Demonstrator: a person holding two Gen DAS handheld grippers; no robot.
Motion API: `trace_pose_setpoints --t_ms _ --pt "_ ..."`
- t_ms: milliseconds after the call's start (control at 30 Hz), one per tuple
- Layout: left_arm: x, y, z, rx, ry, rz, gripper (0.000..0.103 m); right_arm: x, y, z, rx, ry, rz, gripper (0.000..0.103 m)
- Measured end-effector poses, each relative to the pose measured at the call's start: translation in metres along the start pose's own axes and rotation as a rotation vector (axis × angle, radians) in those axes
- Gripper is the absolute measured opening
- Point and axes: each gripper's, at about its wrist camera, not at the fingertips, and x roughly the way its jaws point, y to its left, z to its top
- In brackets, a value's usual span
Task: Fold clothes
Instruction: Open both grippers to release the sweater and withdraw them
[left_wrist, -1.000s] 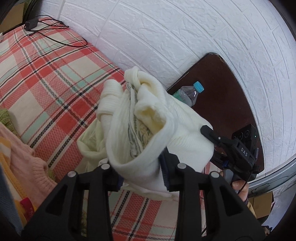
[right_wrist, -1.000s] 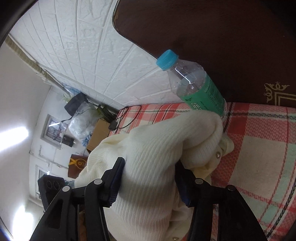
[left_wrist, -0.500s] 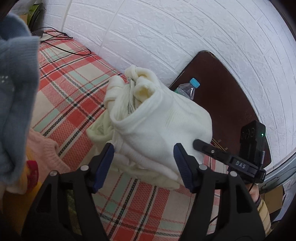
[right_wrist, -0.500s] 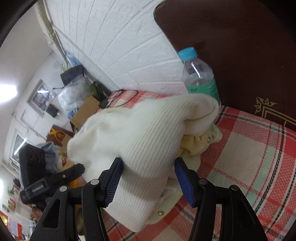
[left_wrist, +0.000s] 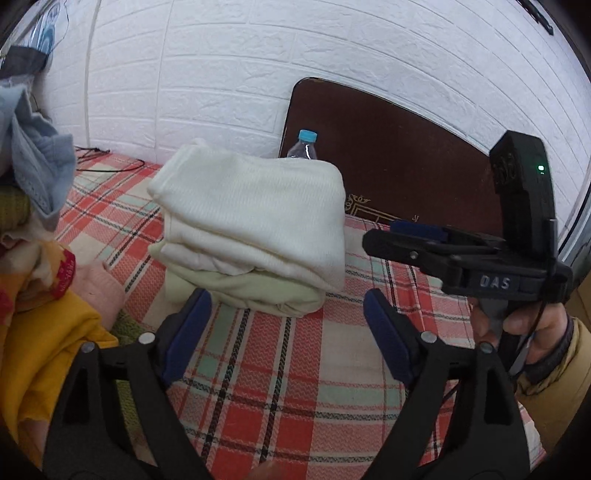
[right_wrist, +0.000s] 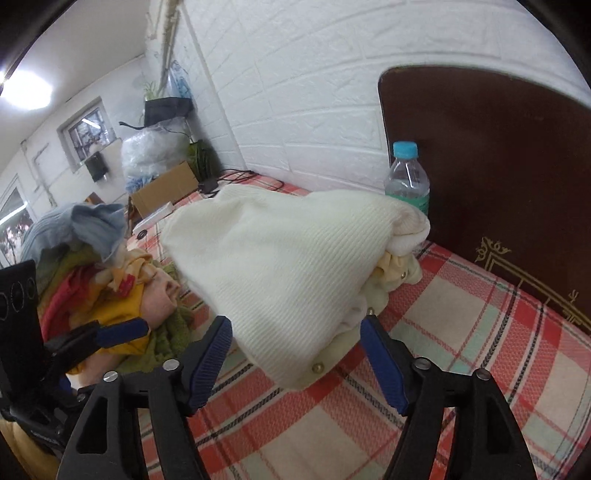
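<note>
Ribbed cream knit sweater (left_wrist: 255, 225) folded into a soft block on the red plaid woven bedspread (left_wrist: 280, 369) (brass snaps at one hem). "DAS" moulded on the black right gripper (left_wrist: 402, 236). Both spread wide, left gripper (left_wrist: 284, 332) too, gripping nothing.

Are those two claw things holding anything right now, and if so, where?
Nothing is held. The left gripper and right gripper are both open, and the folded cream sweater rests on the plaid bedspread.

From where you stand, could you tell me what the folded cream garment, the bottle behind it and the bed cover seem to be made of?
Folded cream garment: soft ribbed knit, matte, probably wool or acrylic; fine ribs show. Bottle: clear glossy plastic with a blue cap and green label. Bed cover: woven plaid fabric, matte, with a zigzag weave texture; fibre unclear.
</note>
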Motion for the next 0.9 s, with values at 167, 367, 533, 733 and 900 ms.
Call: trace_pose_setpoints --t_ms 167,367,533,733,900 --pt "-0.021 -0.009 -0.009 0.008 -0.052 -0.019 0.099 -0.044 0.015 -0.03 -0.035 -0.097 -0.057 0.084" --pt "-0.03 -0.024 -0.026 0.056 -0.054 0.012 0.1 -0.054 0.027 -0.061 -0.034 -0.081 -0.081 0.084" --pt "-0.034 -0.024 -0.035 0.034 -0.044 0.018 0.1 -0.057 0.032 -0.078 -0.022 -0.083 -0.119 0.084" --pt "-0.04 -0.024 -0.039 0.014 -0.04 0.025 0.1 -0.058 0.039 -0.087 -0.019 -0.082 -0.141 0.084" --pt "-0.04 -0.024 -0.042 0.017 -0.028 0.045 0.1 -0.058 0.046 -0.086 -0.025 -0.089 -0.152 0.084"
